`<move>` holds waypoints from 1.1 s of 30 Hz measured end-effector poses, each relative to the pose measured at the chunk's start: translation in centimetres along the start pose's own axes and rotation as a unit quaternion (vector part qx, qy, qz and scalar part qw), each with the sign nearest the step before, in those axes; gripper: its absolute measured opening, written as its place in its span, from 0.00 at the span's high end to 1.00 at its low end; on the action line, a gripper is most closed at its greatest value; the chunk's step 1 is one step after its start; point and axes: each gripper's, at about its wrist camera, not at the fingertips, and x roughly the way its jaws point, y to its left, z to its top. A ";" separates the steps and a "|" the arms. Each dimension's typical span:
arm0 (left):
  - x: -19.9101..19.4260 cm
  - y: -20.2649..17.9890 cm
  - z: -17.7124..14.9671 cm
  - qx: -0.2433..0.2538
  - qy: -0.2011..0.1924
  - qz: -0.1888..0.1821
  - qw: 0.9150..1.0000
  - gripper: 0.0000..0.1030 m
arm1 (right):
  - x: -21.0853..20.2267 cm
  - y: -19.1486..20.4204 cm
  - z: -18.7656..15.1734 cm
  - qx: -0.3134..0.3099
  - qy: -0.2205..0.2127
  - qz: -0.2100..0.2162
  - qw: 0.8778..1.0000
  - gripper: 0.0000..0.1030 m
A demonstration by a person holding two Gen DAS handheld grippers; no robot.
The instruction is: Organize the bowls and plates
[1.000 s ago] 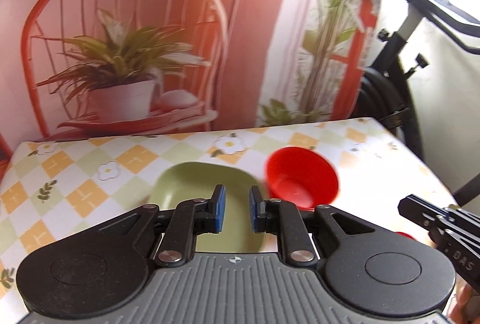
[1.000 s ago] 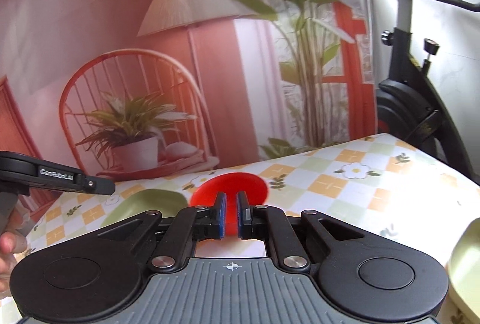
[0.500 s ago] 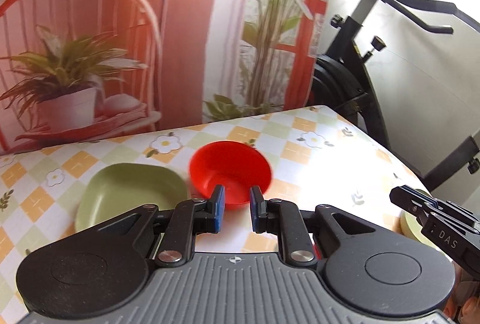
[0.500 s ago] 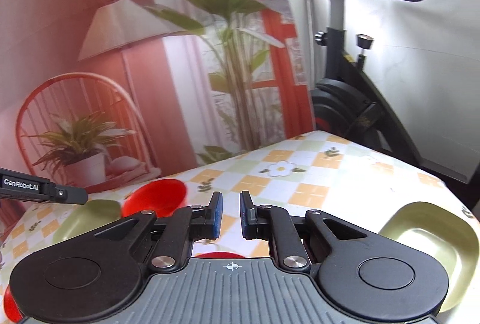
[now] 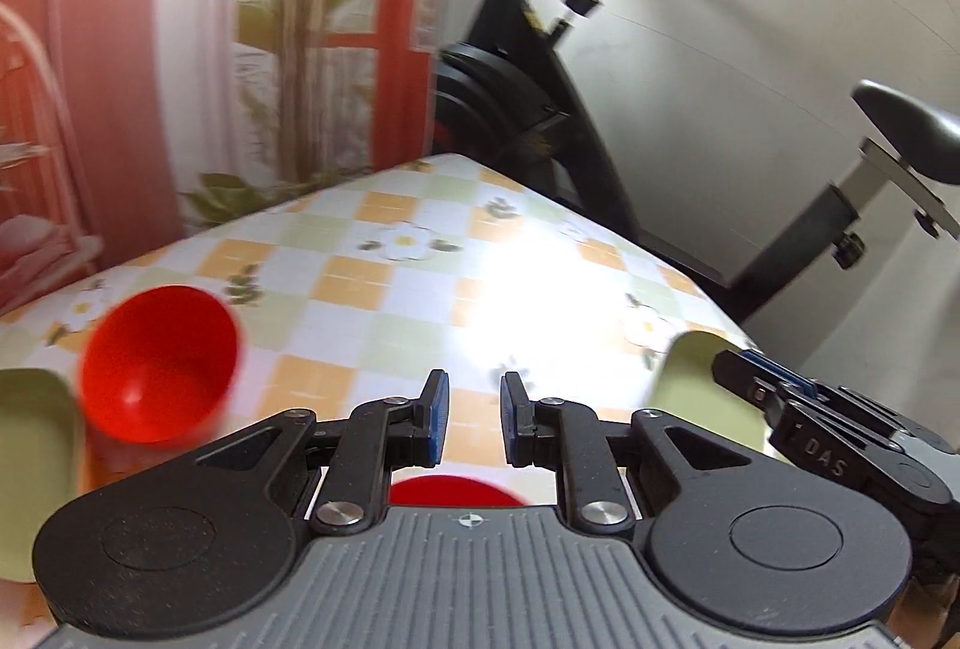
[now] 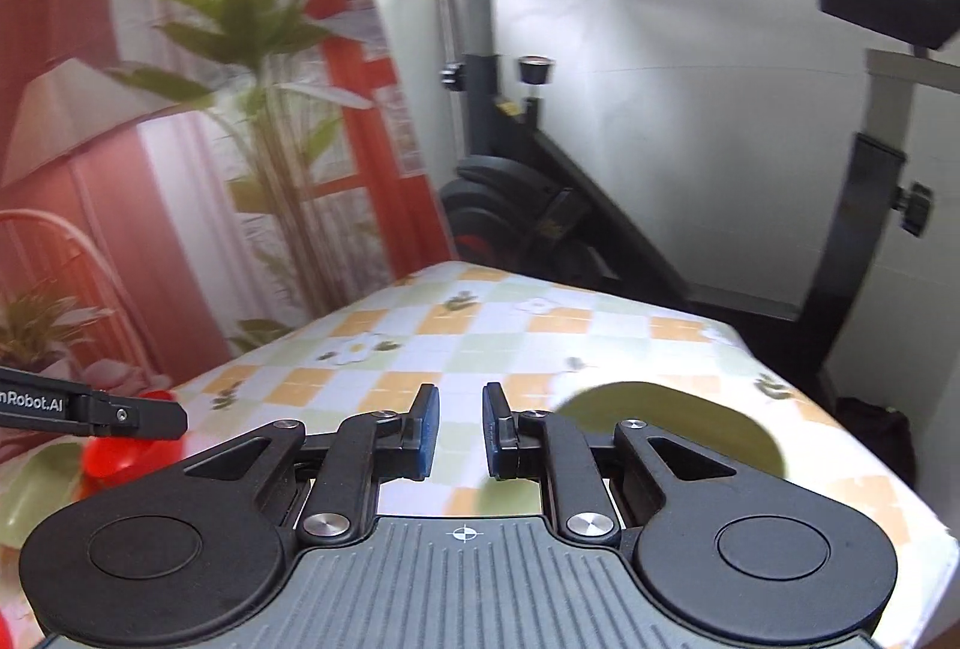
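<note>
Left wrist view shows the left gripper [image 5: 471,424] with its blue pads apart and nothing between them, hanging over the checked tablecloth [image 5: 420,289]. Taking the red bowl [image 5: 157,362] as the landmark: a green plate [image 5: 33,469] lies just beside it on its left, touching or nearly so; a second red dish [image 5: 453,490] peeks out below the left gripper, nearer the camera than the bowl; and another green plate [image 5: 699,397] sits well apart to the bowl's right, near the table's edge, with the right gripper [image 5: 762,373] just over it. In the right wrist view the right gripper [image 6: 461,430] also has its jaws apart and empty, that far green plate [image 6: 678,430] lying just ahead and right of its fingers. The step in hand looks like fetching this plate to stack with its twin beside the bowl. To do it well, come in low along the cloth, slip one finger under the plate's raised rim, close firmly on the rim, not the flat, and lift level so it does not tip toward the edge. Compared with a second ago, both cameras have swung away from the bowl toward the exercise bike [image 6: 540,205]; the right gripper's pads, then nearly together, now stand clearly wider.
</note>
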 end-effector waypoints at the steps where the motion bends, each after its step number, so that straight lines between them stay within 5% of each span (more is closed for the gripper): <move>1: 0.6 -0.8 -0.1 0.003 0.005 -0.008 1.000 0.74 | 0.1 -0.8 0.0 0.007 0.000 -0.012 1.000 0.86; 4: 2.2 -2.4 -0.6 0.007 0.021 -0.029 0.999 0.63 | 0.3 -3.1 -0.4 0.030 -0.002 -0.059 0.998 0.84; 16: 8.1 -5.4 -0.9 0.027 0.068 -0.052 0.996 0.63 | 0.7 -8.5 -3.0 0.107 -0.017 -0.171 0.979 0.81; 26: 10.2 -6.6 -1.6 0.027 0.094 -0.061 0.993 0.63 | 1.9 -10.2 -4.1 0.145 0.016 -0.180 0.973 0.81; 33: 11.2 -7.0 -2.2 0.011 0.106 -0.073 0.992 0.63 | 2.1 -10.3 -4.3 0.154 0.023 -0.169 0.973 0.90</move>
